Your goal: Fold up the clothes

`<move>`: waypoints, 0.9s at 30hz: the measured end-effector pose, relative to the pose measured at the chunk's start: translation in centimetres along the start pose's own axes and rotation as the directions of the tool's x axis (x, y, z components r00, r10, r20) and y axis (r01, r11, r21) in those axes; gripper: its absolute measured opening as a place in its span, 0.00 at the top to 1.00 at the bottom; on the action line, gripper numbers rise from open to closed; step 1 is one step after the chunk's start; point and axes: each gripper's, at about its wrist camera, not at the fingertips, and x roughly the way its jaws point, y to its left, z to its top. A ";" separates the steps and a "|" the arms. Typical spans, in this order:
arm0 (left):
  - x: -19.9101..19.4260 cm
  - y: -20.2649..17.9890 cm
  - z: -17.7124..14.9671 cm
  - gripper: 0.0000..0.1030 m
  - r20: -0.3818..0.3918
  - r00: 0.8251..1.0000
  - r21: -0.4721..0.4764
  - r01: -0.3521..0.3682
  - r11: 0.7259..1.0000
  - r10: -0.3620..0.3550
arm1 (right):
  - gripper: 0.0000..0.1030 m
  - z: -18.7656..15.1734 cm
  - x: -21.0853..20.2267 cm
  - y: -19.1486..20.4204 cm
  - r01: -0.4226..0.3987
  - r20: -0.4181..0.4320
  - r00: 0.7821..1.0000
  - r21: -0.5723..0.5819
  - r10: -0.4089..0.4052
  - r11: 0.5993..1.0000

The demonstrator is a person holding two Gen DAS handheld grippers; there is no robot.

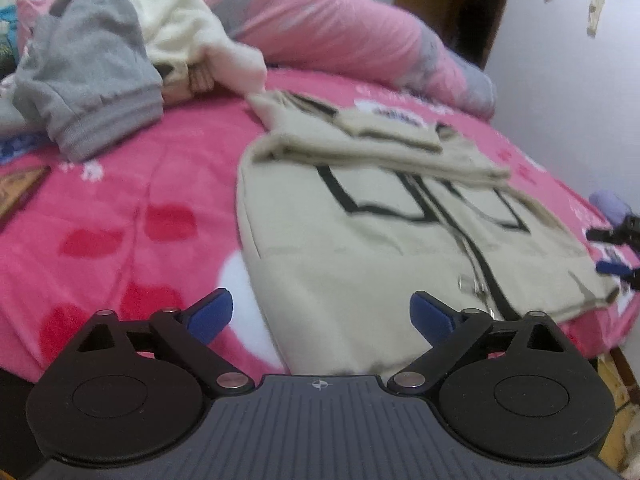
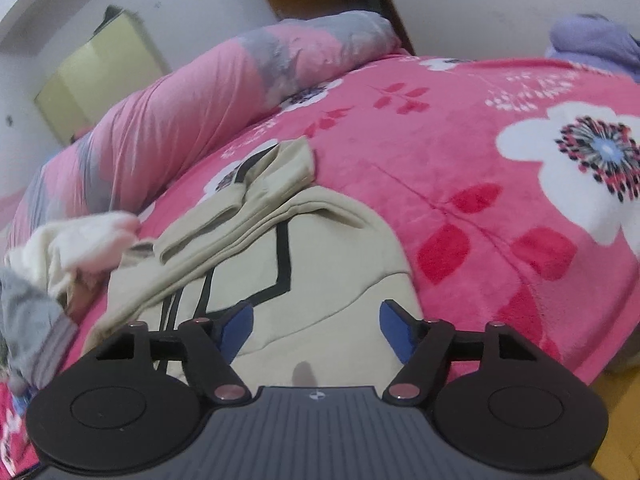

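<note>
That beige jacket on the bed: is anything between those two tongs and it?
Nothing visible. The beige jacket lies flat on the pink blanket, directly ahead of the open left tongs and right tongs. The grey garment and cream garment sit off to the side.

Each gripper, the left gripper and the right gripper, has matte black linkage arms with silver pivot screws, two round black discs at 4 and 8 o'clock, blue finger pads, and a ribbed grey body with a small crosshair mark.
</note>
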 end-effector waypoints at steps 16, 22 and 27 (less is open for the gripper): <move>1.8 3.7 0.3 0.50 -0.119 0.974 -0.257 0.157 0.954 -0.193 | 0.33 1.6 0.9 -4.8 -0.020 0.021 1.000 0.210 0.016 0.978; 2.1 3.7 -0.1 0.49 -0.172 0.954 -0.227 0.204 0.952 -0.246 | 0.33 1.8 1.4 -7.0 -0.052 0.010 0.999 0.288 0.051 0.956; 2.5 4.0 -0.2 0.45 -0.169 0.951 -0.286 0.204 0.936 -0.259 | 0.33 2.3 2.8 -9.0 -0.111 -0.020 0.992 0.382 0.128 0.917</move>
